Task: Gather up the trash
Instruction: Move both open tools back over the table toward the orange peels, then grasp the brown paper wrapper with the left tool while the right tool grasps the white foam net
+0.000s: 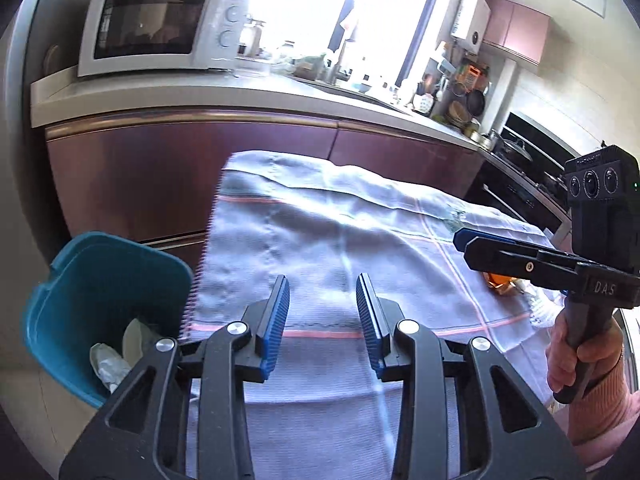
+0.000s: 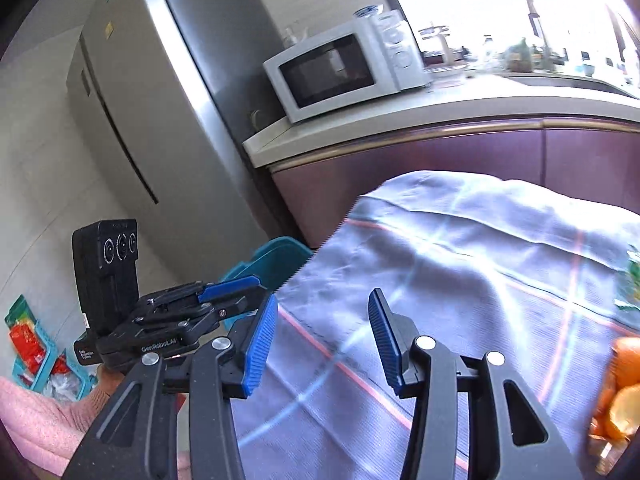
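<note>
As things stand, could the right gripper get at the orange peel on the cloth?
Probably yes. The right gripper is open and empty, and the orange peel lies uncovered on the cloth just to its right, with nothing visible between them.

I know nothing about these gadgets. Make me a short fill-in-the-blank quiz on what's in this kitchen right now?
1. The bin beside the table, with crumpled trash inside, is coloured ____.
2. On the counter next to the fridge stands a white ____.
3. Both the left gripper and the right gripper have their jaws ____, with nothing between them.
4. The peels lying on the tablecloth are coloured ____.

Missing words: teal; microwave; open; orange
</note>
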Motion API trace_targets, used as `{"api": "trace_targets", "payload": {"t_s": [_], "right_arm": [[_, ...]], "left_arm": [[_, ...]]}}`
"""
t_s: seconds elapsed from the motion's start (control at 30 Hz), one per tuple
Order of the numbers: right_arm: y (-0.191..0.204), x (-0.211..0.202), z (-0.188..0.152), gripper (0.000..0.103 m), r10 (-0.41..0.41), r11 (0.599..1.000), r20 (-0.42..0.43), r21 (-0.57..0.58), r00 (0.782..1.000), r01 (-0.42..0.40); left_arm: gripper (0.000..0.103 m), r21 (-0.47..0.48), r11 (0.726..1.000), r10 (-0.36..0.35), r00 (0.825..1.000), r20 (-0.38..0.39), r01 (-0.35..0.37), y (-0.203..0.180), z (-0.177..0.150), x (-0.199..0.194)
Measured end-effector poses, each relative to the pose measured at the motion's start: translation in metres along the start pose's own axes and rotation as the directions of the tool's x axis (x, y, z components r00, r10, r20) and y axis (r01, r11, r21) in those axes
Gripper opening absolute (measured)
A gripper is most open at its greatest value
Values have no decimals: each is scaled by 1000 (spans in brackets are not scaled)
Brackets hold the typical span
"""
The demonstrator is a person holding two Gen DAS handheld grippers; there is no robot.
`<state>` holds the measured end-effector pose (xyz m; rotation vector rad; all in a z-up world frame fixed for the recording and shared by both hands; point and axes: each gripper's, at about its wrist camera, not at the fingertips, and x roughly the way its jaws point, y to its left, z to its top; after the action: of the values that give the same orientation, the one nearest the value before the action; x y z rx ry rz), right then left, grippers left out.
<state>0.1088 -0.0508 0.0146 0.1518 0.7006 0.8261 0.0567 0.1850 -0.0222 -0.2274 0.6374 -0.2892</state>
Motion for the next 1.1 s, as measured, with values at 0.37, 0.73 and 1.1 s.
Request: {"api": "trace_targets", "payload": {"t_s": [0.37, 0.73, 1.1], "right_arm": [[-84, -88, -30, 47, -230, 962, 88, 168, 969, 213], [-157, -164, -74, 47, -438, 852, 124, 373, 890, 367], [-175, -185, -119, 55, -479, 797, 51, 442, 876, 410]], "left_arm": [[40, 132, 977, -157, 983, -100, 169, -97, -9, 50], [45, 207, 934, -246, 944, -221, 292, -174, -20, 107], [51, 223, 897, -311, 903, -295, 382, -215, -20, 132]]}}
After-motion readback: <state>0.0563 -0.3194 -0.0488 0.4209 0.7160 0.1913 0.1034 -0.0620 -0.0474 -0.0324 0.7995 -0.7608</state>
